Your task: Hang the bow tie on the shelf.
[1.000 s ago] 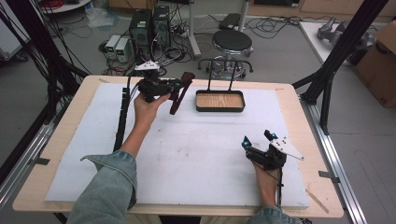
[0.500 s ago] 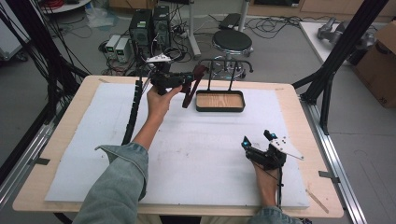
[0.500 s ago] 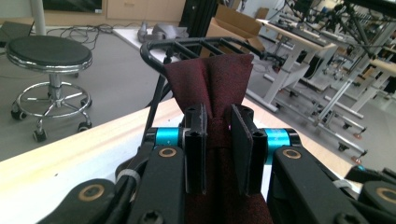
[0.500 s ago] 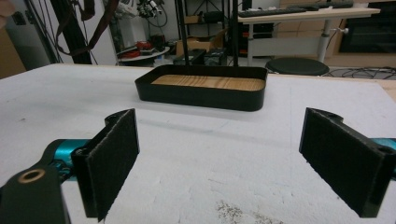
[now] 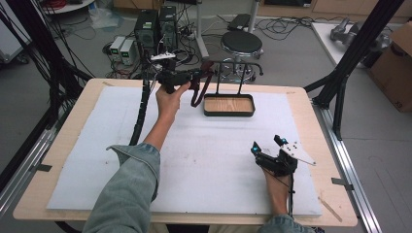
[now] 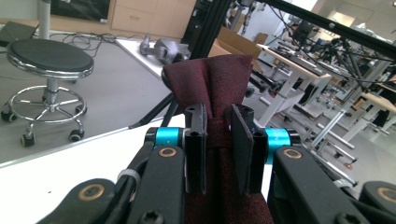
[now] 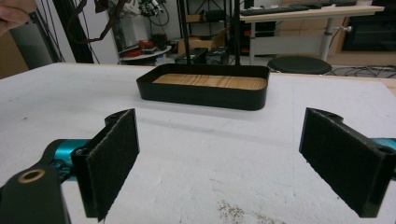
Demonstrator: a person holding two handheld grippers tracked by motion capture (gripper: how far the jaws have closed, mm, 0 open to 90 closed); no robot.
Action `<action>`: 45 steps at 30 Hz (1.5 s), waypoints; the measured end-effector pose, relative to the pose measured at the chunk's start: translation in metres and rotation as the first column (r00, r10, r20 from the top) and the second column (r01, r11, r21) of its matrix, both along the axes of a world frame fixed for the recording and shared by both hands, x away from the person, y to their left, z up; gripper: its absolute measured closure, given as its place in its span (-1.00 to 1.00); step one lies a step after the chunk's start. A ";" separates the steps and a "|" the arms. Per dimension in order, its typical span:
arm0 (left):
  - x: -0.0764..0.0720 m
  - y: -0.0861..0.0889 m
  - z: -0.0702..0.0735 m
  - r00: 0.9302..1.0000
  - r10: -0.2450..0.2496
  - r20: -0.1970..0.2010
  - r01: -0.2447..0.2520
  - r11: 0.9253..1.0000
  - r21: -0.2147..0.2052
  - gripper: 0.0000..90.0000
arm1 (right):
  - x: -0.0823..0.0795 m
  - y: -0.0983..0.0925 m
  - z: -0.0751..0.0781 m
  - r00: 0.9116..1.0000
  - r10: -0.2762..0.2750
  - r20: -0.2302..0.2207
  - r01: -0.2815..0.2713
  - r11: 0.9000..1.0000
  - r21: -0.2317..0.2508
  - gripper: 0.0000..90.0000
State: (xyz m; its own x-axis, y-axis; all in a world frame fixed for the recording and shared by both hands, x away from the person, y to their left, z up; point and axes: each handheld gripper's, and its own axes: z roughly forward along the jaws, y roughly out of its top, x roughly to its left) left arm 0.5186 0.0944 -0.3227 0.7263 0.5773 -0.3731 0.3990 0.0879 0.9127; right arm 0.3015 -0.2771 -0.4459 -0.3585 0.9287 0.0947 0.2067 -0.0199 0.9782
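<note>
Pinching a dark red necktie point(image 6: 219, 88) between the two black pads of the left gripper point(image 6: 218, 140), jaws drawn in close on the cloth. Showing a fine, speckled maroon weave, creased down the middle where the pads are squeezing it, then fanning out wider beyond the fingertips. Hanging from the left gripper point(image 5: 190, 77) in the high view as a narrow dark strip point(image 5: 198, 91), drooping toward the tabletop near the far edge, just left of the tray point(image 5: 250, 110). Lifted clear of the white foam mat point(image 5: 214, 155), lower end dangling close to the tray's left wall; touching it or not, cannot tell.

Gripping the tool from below with the left hand point(image 5: 167, 99), denim sleeve point(image 5: 128, 189) stretching back toward the near edge, black cable sheath point(image 5: 141, 109) trailing down alongside.

Standing wide apart, the pads of the right gripper point(image 7: 224, 163), nothing between them but bare mat. Resting near the right near corner of the mat, the right gripper point(image 5: 269, 150), grey three-cornered plate point(image 5: 297, 154) on top, right hand point(image 5: 278, 187) behind it.

Sitting toward the far edge, the tray point(image 7: 205, 95): black, shallow, round-cornered, with a light wooden floor and two thin black uprights point(image 5: 228, 80) rising from its back wall.
</note>
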 end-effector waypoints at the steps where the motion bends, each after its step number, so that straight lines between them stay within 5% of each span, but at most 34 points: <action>1: 0.001 0.000 0.000 1.000 0.007 -0.002 -0.007 1.000 0.009 0.68 | 0.000 0.000 0.000 1.000 0.000 -0.003 0.000 1.000 0.001 -0.75; 22: 0.016 0.000 -0.007 0.998 0.052 -0.023 -0.052 0.998 0.023 0.68 | 0.001 0.000 0.000 1.000 0.002 -0.003 -0.003 1.000 -0.006 -0.75; 34: 0.018 0.000 -0.016 0.996 0.081 -0.026 -0.077 0.990 0.114 0.66 | 0.001 0.000 0.000 1.000 0.006 -0.003 -0.006 1.000 -0.006 -0.75; 45: 0.016 0.005 -0.017 0.997 0.081 -0.013 -0.078 0.987 0.143 0.57 | 0.001 0.001 0.000 1.000 0.005 -0.004 -0.005 1.000 -0.005 -0.75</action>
